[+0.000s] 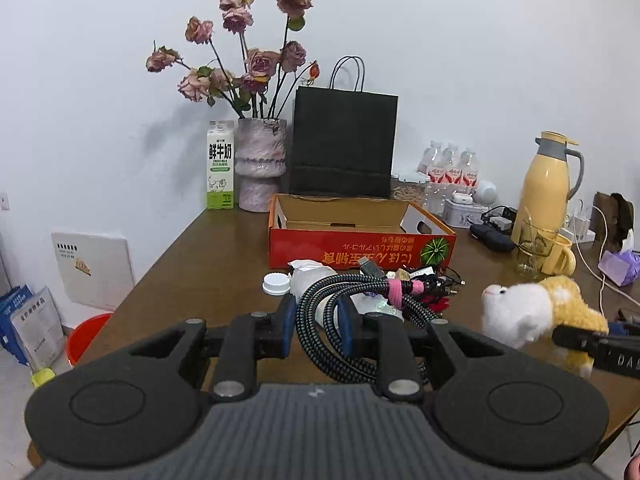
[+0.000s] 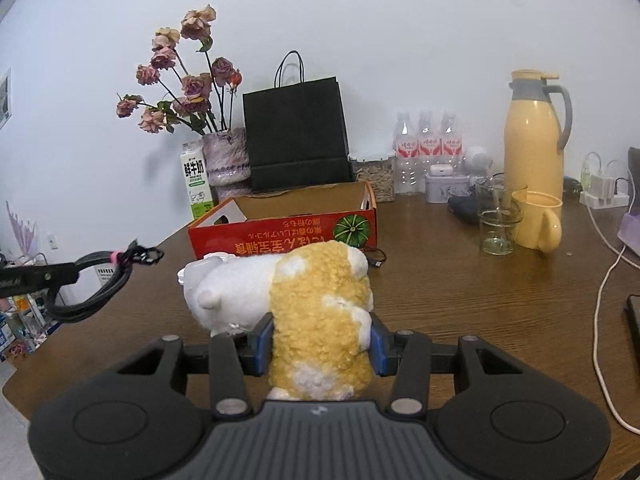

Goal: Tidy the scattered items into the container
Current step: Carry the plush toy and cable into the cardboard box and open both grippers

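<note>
The left gripper (image 1: 316,326) is pinching a coiled bundle of braided cables (image 1: 352,292), tied with a pink band, and holds it above the table (image 1: 192,248), short of the red cardboard box (image 1: 360,246). The right gripper (image 2: 322,344) is clamped on the yellow hindquarters of a plush toy (image 2: 304,300), also carried in the air in front of the box (image 2: 280,232).

Handling, as judged: the cable bundle looks light but floppy; loops hang free below the grip and the plug ends splay out past the band. A hold nearer the band would control it best; loose loops may catch the box rim.

The plush toy looks very light and soft, and compresses between the jaws. Nothing fragile there; a mid-body grip is adequate, though the white head overhangs to the left.

The box appears empty and open-topped. A white bottle cap (image 1: 276,283) and a crumpled plastic item (image 1: 310,278) lie on the table, just before the box.
</note>
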